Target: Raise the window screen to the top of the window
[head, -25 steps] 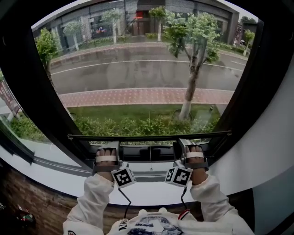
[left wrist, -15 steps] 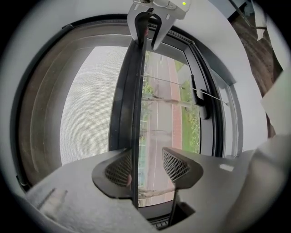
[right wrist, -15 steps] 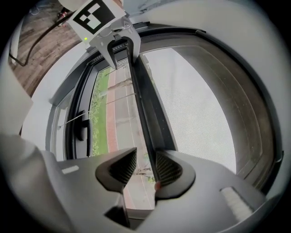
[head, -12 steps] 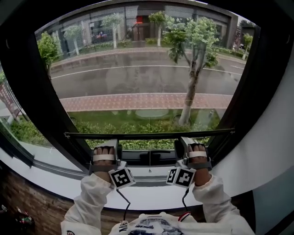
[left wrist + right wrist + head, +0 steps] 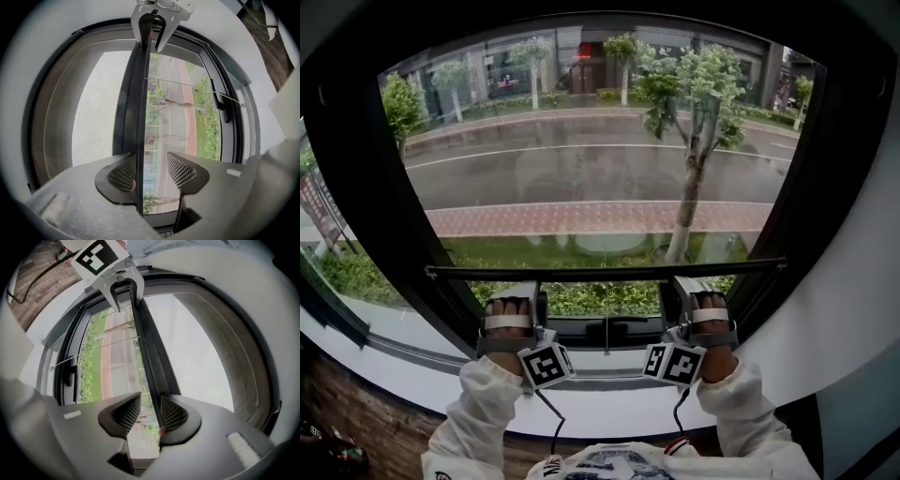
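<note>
Your L gripper [image 5: 152, 171] and R gripper [image 5: 150, 414] sit side by side, well apart, at the window screen's bottom bar [image 5: 609, 272], each rolled on its side w/ its marker cube toward you. The bar lies level and low in the window frame [image 5: 375, 234], just above the bottom rail and its handle [image 5: 609, 328]. The screen's mesh [image 5: 98, 103] covers the opening above the bar, and the narrow strip below it is bare, w/ shrubs showing thru. L jaws are spread: the bar runs into the gap and lies by the mesh-side pad [image 5: 123, 174], while the other pad [image 5: 182, 169] stands clear of it w/ daylight between. R jaws are spread too, a bit narrower: the bar meets the mesh-side pad [image 5: 172, 416], and the opposite pad [image 5: 125, 416] is off it. Neither pair pinches the bar. Can't tell if the near pads truly press it or just overlap it. The bar is nowhere near the top of the window.
</note>
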`<state>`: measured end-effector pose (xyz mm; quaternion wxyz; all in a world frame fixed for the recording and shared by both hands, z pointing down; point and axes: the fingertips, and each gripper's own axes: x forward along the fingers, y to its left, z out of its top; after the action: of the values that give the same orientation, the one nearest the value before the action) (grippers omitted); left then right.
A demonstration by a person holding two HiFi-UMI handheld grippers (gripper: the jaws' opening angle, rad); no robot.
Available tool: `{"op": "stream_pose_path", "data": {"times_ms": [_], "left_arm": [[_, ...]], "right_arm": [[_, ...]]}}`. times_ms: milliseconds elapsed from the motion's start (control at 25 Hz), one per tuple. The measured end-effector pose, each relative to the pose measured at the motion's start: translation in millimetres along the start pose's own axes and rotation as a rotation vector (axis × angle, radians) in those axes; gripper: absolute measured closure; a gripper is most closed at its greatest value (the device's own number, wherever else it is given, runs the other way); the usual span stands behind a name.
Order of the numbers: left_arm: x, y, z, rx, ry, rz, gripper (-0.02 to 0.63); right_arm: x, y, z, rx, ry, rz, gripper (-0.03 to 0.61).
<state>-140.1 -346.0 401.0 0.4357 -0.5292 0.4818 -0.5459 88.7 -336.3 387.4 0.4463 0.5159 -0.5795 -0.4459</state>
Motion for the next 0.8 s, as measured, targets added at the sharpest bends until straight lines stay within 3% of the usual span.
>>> {"op": "stream_pose_path", "data": {"times_ms": [320,800], "left_arm": [[-5,33,5,-0.025,-0.025,0.029,0.407],[-16,81,-3,-0.032,-0.038,0.143,0.407]], "right_arm": [[-1,-34,7,0.001,-0.014,-0.053,0.454],[-7,-80,25,0.01,-0.038,-0.177,0.453]]}}
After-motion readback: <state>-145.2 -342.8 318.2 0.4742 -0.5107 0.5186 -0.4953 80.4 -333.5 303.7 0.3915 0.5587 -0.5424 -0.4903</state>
